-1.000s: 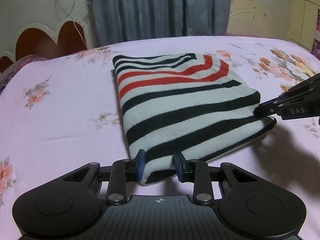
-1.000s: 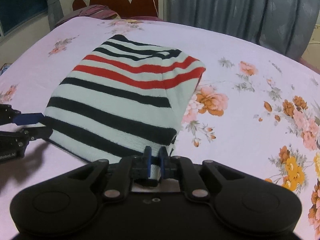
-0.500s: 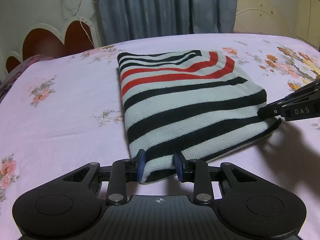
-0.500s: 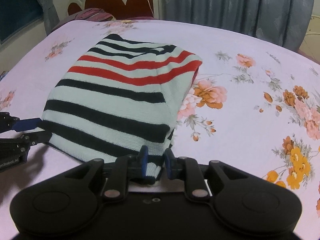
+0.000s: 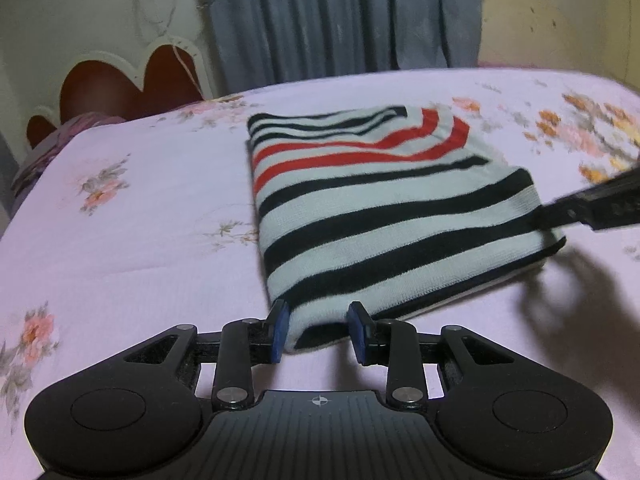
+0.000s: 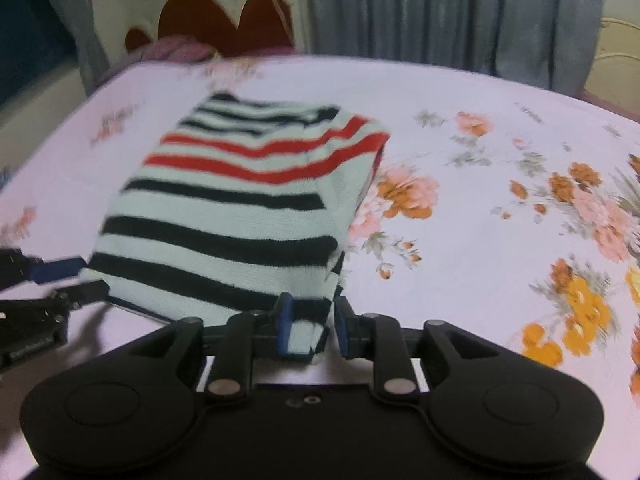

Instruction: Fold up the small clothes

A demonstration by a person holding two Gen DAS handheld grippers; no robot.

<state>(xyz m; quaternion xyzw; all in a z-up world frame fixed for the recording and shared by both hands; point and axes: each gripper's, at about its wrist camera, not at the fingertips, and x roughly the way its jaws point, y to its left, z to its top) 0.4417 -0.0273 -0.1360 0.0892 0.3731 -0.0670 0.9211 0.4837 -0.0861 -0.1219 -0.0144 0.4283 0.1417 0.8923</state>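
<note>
No writing can be read for certain. In the left wrist view, the right gripper coming in from the right edge carries pale raised letters on its dark side, but they are smeared by blur and cannot be made out. In the right wrist view, the left gripper at the left edge shows a strip of pale lettering low on its body, also too blurred to read. The bedsheet carries only a flower print.
</note>
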